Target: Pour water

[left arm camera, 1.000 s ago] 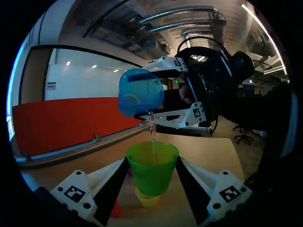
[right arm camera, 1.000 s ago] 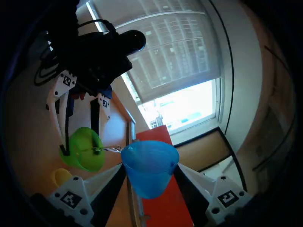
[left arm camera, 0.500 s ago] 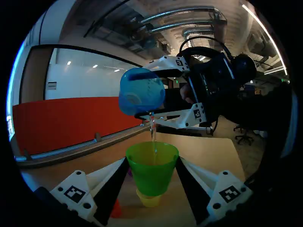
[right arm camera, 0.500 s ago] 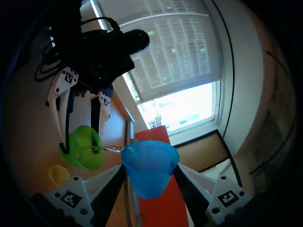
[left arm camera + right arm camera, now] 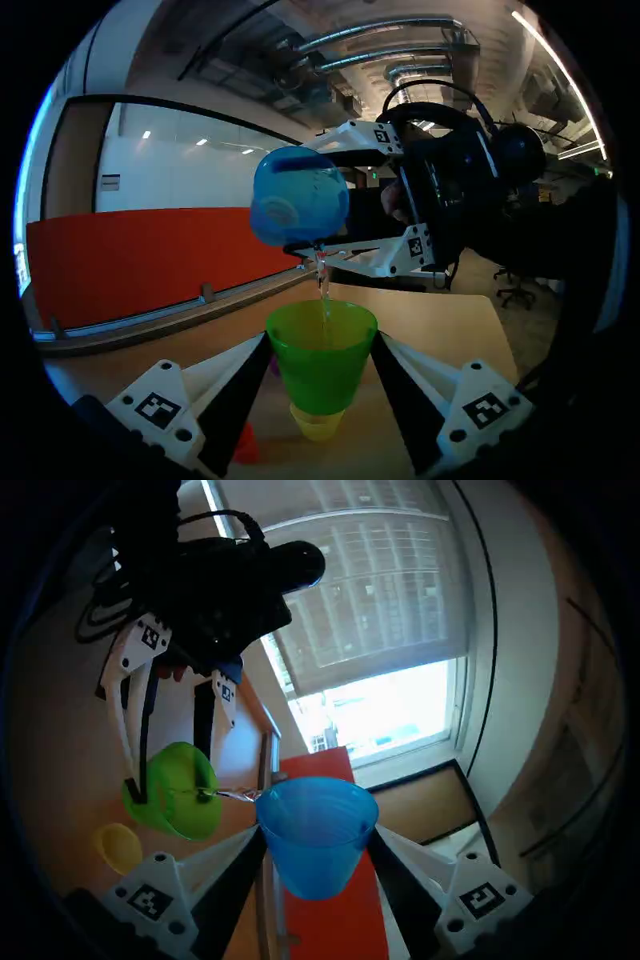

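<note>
You had the left gripper point(image 5: 322, 346) closed down to the width of the translucent green plastic cup point(image 5: 320, 380), with both fingers pressing its sides. You held that cup upright, mouth up, so it could take the water without spilling.

Your right gripper point(image 5: 318, 836) was clamped the same way on the translucent blue plastic cup point(image 5: 316, 868), its fingers narrowed onto the cup's walls. You held this one tipped far over. In the left gripper view it hung above the green cup, apart from it, with its lip as the lowest point, right over the green mouth.

A thin stream of water point(image 5: 323, 280) fell from that lip into the green cup, landing inside the rim. Holding the blue cup close overhead looked like a way to keep the fall short and on target, and the steep tilt suited draining the last of it. I could not tell how much water was left in the blue cup, nor how full the green one was.

A small yellow plastic cup point(image 5: 318, 420) sat on the pale wooden table point(image 5: 456, 320), showing just under the green cup's base. It played no part in the pour.
</note>
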